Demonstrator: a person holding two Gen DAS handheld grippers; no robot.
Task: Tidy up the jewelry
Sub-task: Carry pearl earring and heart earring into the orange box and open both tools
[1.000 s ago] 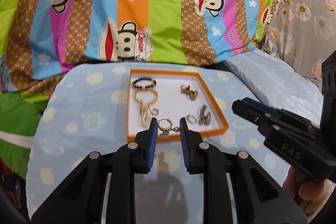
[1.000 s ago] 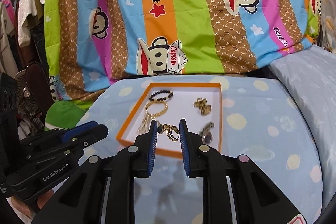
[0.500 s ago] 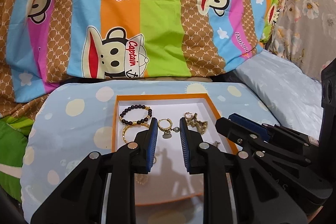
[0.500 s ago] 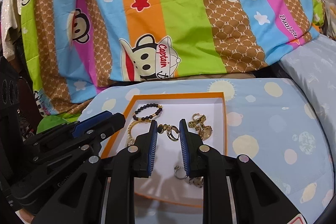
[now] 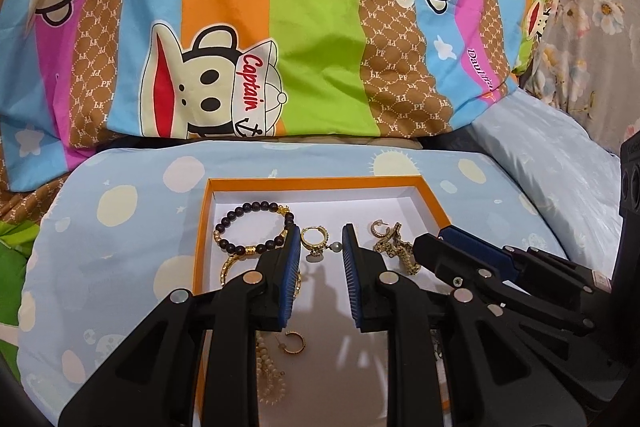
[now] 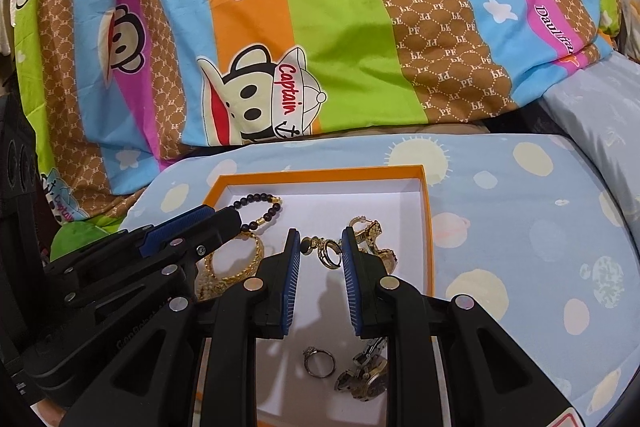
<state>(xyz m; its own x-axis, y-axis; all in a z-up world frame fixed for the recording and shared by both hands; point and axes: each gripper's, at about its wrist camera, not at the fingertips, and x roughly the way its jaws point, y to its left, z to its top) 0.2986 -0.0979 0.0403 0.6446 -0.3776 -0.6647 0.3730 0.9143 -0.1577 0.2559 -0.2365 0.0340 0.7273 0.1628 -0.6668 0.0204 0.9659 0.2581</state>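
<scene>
Two grippers, both mine, poised over one orange-rimmed tray [image 5: 202, 227] with a white floor, set on a pale blue spotted cushion [image 5: 120, 227].

Item 1: left gripper [image 5: 320, 247]. Its blue-padded jaws pinch a gold hoop earring [image 5: 316, 241] with a pearl drop, the pearl against the right pad; the hoop hangs between the tips above the tray floor.

Item 2: right gripper [image 6: 320, 247]. Its jaws pinch a second gold hoop earring [image 6: 328, 251], strung tip to tip with a dark bead at the left pad (whether either earring touches the tray floor I cannot tell).

Item 3: dark beaded bracelet [image 5: 250, 227] with gold spacers, far left corner of the tray, lying flat.

Item 4: gold chain necklace [image 6: 236, 263], just nearer than the bracelet, partly hidden under my left gripper.

Item 5: gold cluster of earrings [image 5: 394, 247], right side of the tray, just beside my right gripper's tip.

Item 6: small gold half-hoop [image 5: 292, 343] and a strand of pale beads [image 5: 270, 375], near left part of the tray, seen between the left fingers.

Item 7: silver ring [image 6: 319, 361] and a metal watch [image 6: 366, 375], near right part, close together.

Backdrop: striped cartoon-monkey quilt [image 5: 312, 27] (lettered "Captain") rising behind the cushion.
</scene>
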